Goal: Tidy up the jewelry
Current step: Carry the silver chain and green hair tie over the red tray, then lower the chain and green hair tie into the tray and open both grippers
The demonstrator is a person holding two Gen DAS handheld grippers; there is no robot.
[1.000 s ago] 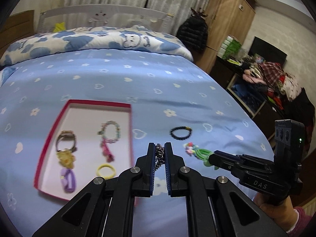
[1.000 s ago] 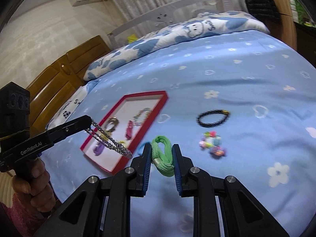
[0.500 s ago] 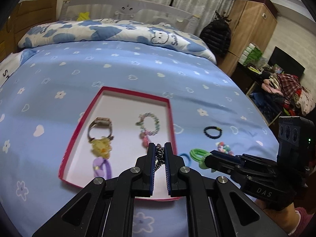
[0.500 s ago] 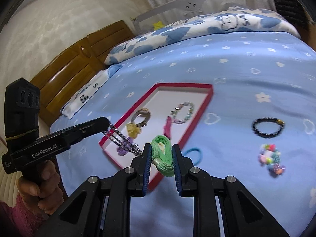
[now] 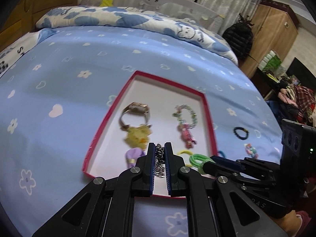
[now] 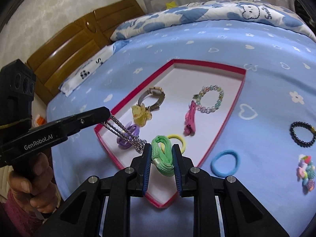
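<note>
Left to right, right wrist view. Left gripper: jaws clenched on a silver chain, which hangs in loops from the tips above the near left corner of the red-rimmed tray. The tray lies on a blue bedspread printed with hearts and flowers.

Inside the tray, left to right:
- a purple hair clip under the hanging chain;
- a yellow flower clip touching a wristwatch behind it;
- a yellow hair tie near the front edge;
- a pink tassel joined to a pastel beaded bracelet.

Right gripper: jaws closed on a bundle of green cord, held above the tray's near edge, just in front of the yellow hair tie.

On the bedspread to the right of the tray:
- a blue hair tie just beside the rim;
- a black beaded bracelet farther right;
- a multicoloured bead cluster in front of the black bracelet.

Left wrist view. The left gripper pinches the chain between its blue pads over the tray's near end. The right gripper enters from the right with the green cord at its tip, beside the tray's right front corner. The tray contents appear motion-blurred here.
</note>
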